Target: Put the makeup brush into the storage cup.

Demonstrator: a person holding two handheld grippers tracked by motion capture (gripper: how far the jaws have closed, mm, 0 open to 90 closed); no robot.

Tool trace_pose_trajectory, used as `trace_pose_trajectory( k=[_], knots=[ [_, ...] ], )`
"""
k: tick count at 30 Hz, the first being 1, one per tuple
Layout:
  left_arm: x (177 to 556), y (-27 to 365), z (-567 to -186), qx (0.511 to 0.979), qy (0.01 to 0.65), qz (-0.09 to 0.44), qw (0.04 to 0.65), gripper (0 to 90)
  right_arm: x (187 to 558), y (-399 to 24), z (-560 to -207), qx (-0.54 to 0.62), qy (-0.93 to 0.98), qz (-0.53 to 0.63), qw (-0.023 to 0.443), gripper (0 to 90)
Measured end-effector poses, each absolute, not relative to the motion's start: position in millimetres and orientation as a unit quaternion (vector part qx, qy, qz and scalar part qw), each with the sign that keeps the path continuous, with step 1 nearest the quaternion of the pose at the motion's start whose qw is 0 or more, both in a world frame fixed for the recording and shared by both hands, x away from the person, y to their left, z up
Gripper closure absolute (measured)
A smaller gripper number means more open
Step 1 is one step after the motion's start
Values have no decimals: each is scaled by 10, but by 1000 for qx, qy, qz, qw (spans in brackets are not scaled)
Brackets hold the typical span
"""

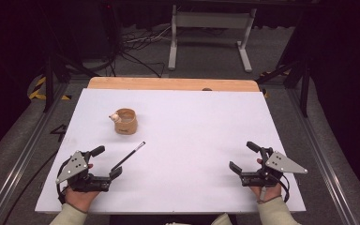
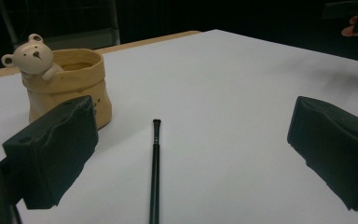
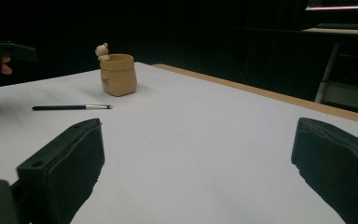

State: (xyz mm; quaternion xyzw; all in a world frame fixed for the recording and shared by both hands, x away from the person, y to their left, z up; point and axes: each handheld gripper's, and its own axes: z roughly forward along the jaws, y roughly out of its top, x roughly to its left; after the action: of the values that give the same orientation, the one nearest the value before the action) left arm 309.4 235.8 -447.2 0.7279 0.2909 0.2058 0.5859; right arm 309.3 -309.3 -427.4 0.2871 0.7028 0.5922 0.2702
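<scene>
Brush, thin and black, lies flat on the white table, at about 8 o'clock from the table's middle, its tip pointing toward 1 o'clock. At 11 o'clock from it stands a tan bear pot. Left gripper rests just beside the brush's near end, jaws wide apart, holding nothing. Right gripper, at 4 o'clock, likewise gapes.

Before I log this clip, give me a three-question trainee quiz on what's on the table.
1. True or false: the brush stands inside the bear pot.
2. Which claw is nearer the brush: A) left claw B) right claw?
3. Fill in: both claws' jaws are ____.

Key: 1 false, it lies flat on the white table, apart from the pot. 2 A. 3 open, holding nothing.
</scene>
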Motion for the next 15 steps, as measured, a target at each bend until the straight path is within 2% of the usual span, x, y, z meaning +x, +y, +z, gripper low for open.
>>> trace_pose_trajectory(
  k=[15],
  knots=[
    [3092, 2356, -4455, 727, 286, 206, 590, 20, 3082, -3106, -4260, 286, 697, 598, 273, 20]
  ],
)
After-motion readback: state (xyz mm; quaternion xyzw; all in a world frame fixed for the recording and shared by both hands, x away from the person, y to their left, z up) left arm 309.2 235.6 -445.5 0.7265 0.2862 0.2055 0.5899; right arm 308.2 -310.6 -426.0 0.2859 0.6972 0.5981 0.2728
